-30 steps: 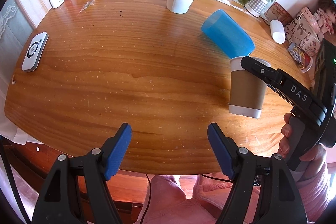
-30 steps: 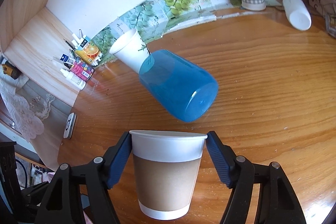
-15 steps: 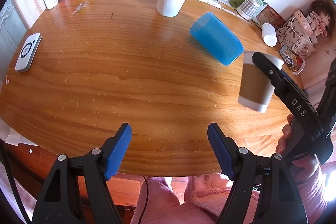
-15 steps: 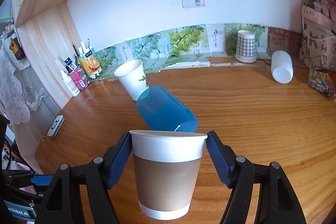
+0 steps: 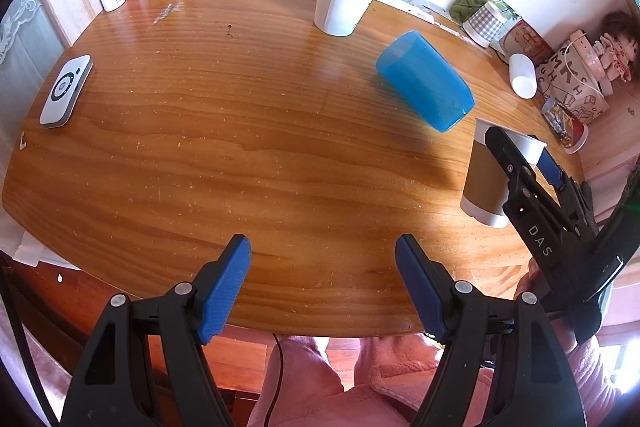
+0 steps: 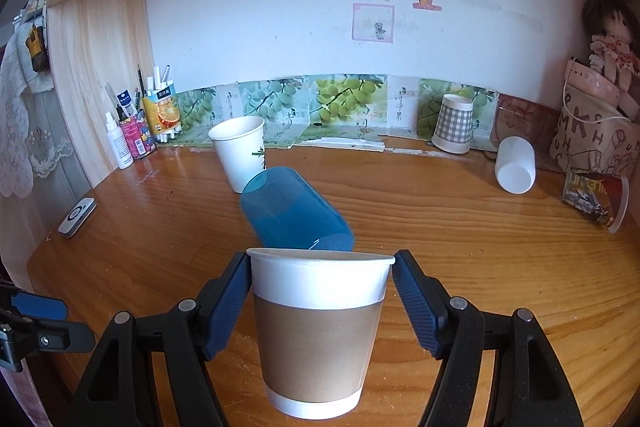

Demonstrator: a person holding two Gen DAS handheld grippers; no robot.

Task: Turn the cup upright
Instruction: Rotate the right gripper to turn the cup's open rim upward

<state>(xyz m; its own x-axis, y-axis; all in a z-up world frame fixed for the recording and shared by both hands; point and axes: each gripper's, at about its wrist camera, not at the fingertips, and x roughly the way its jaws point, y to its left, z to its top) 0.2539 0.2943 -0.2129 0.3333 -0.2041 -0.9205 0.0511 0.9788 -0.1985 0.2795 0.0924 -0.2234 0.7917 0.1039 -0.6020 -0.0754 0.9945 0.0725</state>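
My right gripper [image 6: 322, 301] is shut on a brown-sleeved white paper cup [image 6: 318, 335], gripping it by the white rim band. The cup is upright, mouth up, and its base looks at or just above the wooden table [image 6: 500, 251]. In the left wrist view the same cup [image 5: 486, 179] shows at the right, held by the right gripper [image 5: 516, 155]. My left gripper [image 5: 323, 283] is open and empty over the table's near edge. A blue plastic cup [image 6: 294, 215] lies on its side just behind the held cup, also seen in the left wrist view [image 5: 426, 91].
A white paper cup [image 6: 242, 153] stands upright behind the blue one. A checkered cup [image 6: 454, 123] stands upside down at the back wall, a white cup [image 6: 515, 165] lies on its side, and a printed cup [image 6: 596, 201] lies at the right. A white device [image 5: 66, 91] lies at left.
My right gripper has levelled out and come down with the paper cup, bringing its base close to the table. The left gripper stayed open with only its view shifting.
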